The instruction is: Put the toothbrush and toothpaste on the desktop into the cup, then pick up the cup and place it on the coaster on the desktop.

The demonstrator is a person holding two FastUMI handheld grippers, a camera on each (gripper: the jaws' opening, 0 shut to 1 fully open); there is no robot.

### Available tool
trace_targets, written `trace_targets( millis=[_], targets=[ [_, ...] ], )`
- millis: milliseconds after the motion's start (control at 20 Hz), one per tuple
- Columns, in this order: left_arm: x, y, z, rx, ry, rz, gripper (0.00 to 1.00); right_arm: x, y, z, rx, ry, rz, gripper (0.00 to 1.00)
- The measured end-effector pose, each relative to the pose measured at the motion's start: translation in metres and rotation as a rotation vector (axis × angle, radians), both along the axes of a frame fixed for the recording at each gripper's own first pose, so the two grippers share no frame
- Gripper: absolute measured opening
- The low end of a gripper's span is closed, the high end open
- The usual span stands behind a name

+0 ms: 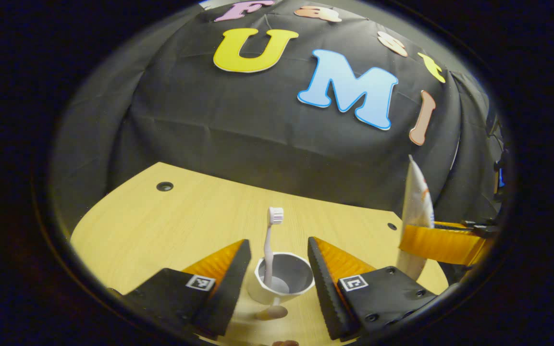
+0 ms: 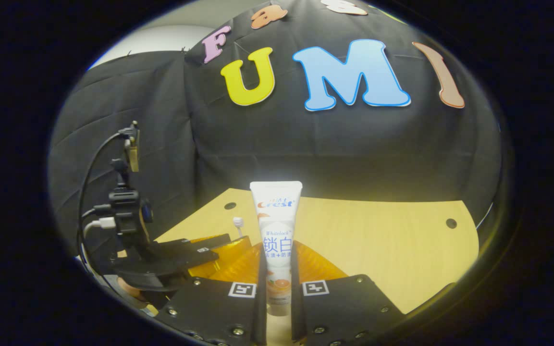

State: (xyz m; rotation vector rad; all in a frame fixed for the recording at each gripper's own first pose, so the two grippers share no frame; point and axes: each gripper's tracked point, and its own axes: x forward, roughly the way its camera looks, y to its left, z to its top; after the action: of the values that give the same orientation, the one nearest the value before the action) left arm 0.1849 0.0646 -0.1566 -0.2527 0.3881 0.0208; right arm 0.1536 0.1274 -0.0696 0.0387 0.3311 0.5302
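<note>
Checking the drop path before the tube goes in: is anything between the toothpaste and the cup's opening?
The left gripper brackets the cup, fingers open either side, and the toothbrush stands inside. The toothpaste is held upright by the right gripper; the cup's mouth looks otherwise open.

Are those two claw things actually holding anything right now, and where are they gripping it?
The right gripper clamps the upright toothpaste tube by its lower part. The left gripper holds nothing.

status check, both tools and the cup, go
Left tool open, straddling cup, toothbrush standing inside. Right tool shut on toothpaste, held upright. Nothing blocking.
</note>
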Motion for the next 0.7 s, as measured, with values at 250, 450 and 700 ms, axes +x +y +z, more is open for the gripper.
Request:
trace_targets(
  millis=[250, 450, 700],
  targets=[
    [-0.037, -0.001, 0.016, 0.036, 0.007, 0.001, 0.84, 0.016, 0.028, 0.004, 0.031, -0.014, 0.041, 0.2],
    [-0.062, -0.007, 0.013, 0.038, 0.034, -0.001, 0.97, 0.035, 0.051, 0.008, 0.059, -0.034, 0.064, 0.17],
    [-0.087, -0.007, 0.002, 0.036, 0.07, 0.005, 0.98, 0.054, 0.077, 0.005, 0.087, -0.053, 0.081, 0.17]
  ],
)
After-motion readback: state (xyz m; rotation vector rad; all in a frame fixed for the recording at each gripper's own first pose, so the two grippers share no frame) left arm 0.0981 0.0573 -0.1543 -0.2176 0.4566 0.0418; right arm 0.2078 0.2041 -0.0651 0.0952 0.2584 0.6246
